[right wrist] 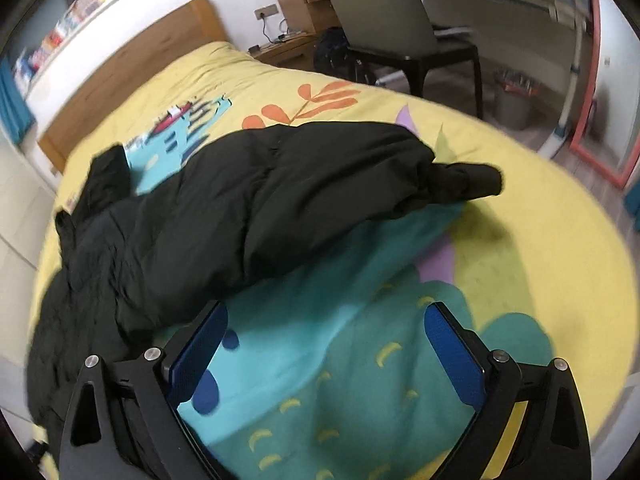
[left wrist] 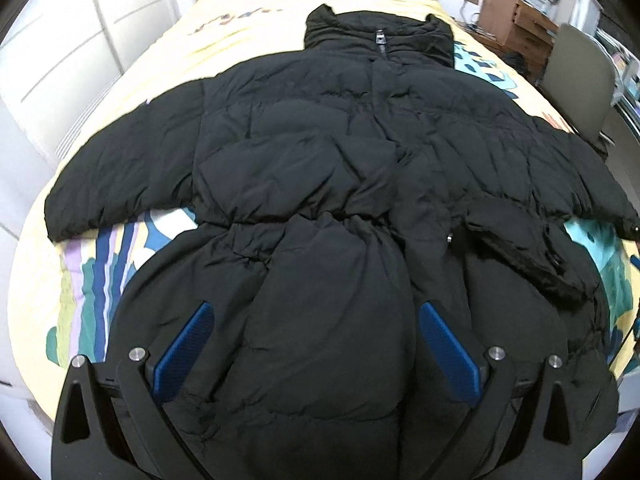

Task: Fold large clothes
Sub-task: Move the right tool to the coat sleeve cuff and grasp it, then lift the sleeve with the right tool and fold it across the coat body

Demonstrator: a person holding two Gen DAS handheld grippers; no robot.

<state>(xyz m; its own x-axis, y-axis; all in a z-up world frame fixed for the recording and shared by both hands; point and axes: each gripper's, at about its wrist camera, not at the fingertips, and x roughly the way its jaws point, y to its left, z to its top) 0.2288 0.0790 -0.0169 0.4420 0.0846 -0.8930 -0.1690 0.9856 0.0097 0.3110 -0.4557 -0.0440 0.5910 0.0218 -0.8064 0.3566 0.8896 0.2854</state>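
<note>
1. Lying front-up across the patterned bed cover [left wrist: 120, 92], the black puffer jacket [left wrist: 320, 152] fills the frame's centre; soft, bulky, light and slippery handling is expected.
2. Its long axis is seen running bottom to top, collar [left wrist: 380, 36] uppermost, sleeves spread sideways.
3. The hem or the cuff [right wrist: 468, 180] is judged the best hold.
4. The left gripper [left wrist: 316, 344] and the right gripper [right wrist: 326, 344] are shown spread apart, empty.
</note>
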